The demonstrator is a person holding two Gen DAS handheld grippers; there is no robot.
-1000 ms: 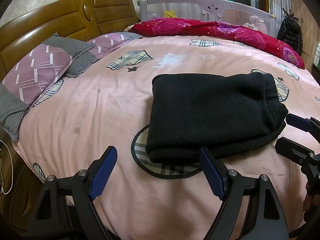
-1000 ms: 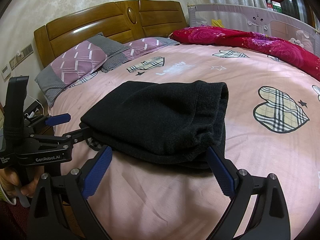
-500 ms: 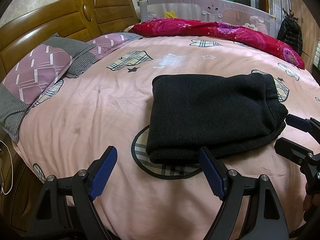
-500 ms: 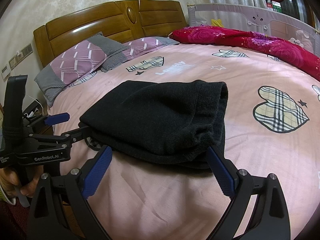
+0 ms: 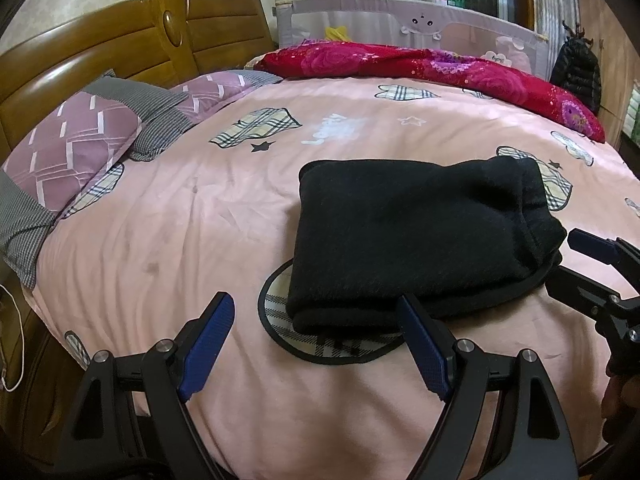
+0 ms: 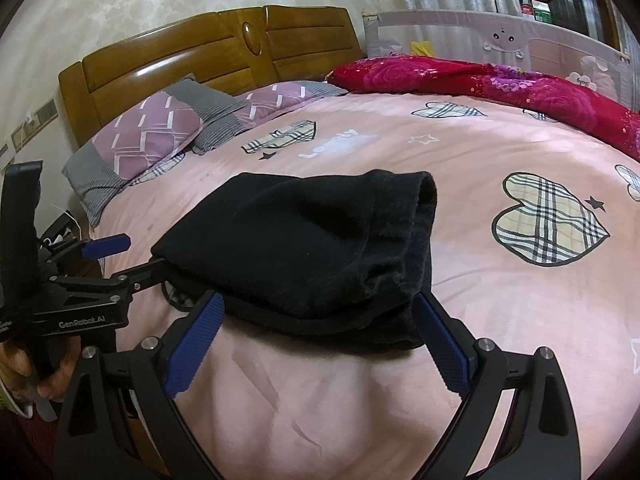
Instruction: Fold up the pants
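Black knit pants (image 5: 416,240) were found folded into a compact rectangular stack on the pink bedsheet (image 5: 200,240), partly covering a plaid heart print (image 5: 332,344). The elastic waistband end (image 6: 420,216) was seen on the side away from the pillows (image 5: 76,144). The left gripper (image 5: 316,348) was held just short of the stack's near edge, jaws spread wide, nothing between the blue pads (image 5: 208,336). The right gripper (image 6: 316,344) was likewise recorded released, jaws wide apart, its pads (image 6: 440,344) flanking the near edge of the pants; whether they touched the cloth could not be told. A wooden headboard (image 6: 216,56) and a red floral quilt (image 6: 480,80) were noted at the far side. A hand (image 6: 24,368) was seen on the left gripper's handle in the right wrist view.
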